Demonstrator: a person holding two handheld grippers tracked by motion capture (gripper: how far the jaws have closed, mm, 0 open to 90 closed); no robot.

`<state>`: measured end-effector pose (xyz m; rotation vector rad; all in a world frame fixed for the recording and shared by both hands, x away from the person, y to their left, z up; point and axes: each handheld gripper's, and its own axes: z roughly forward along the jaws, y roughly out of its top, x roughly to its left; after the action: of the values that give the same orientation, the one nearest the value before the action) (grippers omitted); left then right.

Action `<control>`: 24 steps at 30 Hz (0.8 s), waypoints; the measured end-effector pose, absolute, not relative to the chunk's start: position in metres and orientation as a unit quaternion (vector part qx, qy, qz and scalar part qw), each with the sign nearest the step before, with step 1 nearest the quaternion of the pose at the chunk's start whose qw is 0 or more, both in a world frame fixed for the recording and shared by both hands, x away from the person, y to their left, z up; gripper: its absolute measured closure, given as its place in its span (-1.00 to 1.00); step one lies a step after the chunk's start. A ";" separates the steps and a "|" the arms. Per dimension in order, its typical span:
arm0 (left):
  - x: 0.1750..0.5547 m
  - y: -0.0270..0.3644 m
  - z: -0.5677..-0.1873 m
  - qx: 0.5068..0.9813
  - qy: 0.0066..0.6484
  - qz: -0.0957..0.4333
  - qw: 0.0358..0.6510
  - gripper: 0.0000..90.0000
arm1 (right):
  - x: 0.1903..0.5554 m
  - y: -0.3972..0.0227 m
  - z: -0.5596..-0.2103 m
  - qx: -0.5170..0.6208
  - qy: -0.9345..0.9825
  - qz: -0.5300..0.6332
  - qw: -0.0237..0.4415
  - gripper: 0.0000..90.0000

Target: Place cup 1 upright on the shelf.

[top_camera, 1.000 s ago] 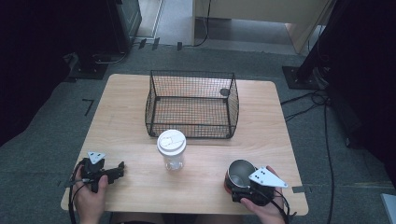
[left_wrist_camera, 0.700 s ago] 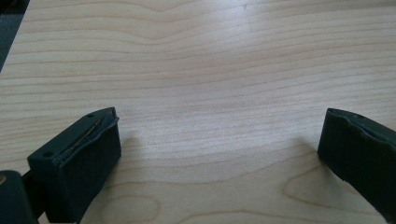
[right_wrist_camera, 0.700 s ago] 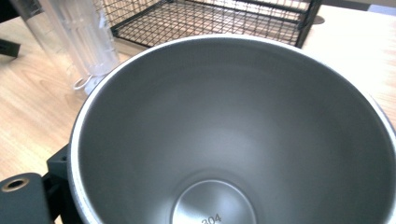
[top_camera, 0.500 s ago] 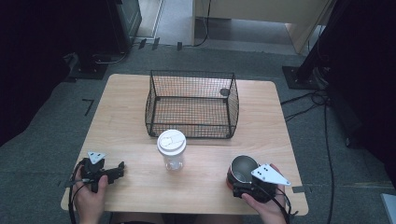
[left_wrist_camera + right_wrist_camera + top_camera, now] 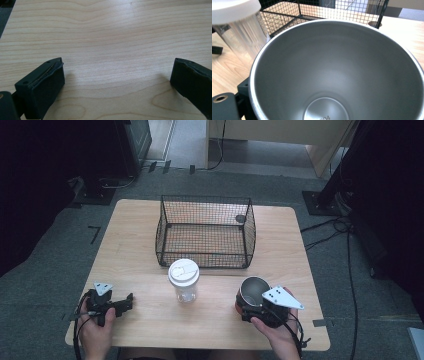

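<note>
A steel cup (image 5: 252,290) is tilted toward the camera at the table's front right, with my right gripper (image 5: 250,304) shut on it. In the right gripper view the cup's bare inside (image 5: 337,75) faces me, and one black jaw shows at the lower left. A clear plastic cup with a white lid (image 5: 183,280) stands upright at the front middle, left of the steel cup (image 5: 239,30). My left gripper (image 5: 127,302) rests at the front left, open, with bare wood between its jaws (image 5: 117,72).
A black wire basket (image 5: 202,255) stands open-topped behind both cups, its mesh close behind the steel cup (image 5: 324,10). A small dark round thing (image 5: 240,219) lies by its far right corner. The wooden table (image 5: 150,320) ends near both hands.
My right gripper has risen a little and shifted toward the basket with the steel cup in it. The left gripper and the plastic cup have stayed put.
</note>
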<state>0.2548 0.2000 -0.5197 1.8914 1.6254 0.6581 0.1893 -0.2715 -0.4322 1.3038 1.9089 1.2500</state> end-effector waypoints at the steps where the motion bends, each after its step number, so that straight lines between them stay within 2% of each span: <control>1: 0.255 0.200 -0.520 0.705 0.606 0.245 0.277 -1.00 | 0.193 -0.268 -0.429 0.479 0.703 0.460 0.254 -0.84; 24: 0.255 0.200 -0.520 0.703 0.606 0.245 0.278 -1.00 | 0.227 -0.239 -0.395 0.468 0.689 0.484 0.269 -0.84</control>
<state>0.2549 0.1998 -0.5197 1.8874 1.6268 0.6582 0.2274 -0.2391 -0.3950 1.2630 1.8575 1.3038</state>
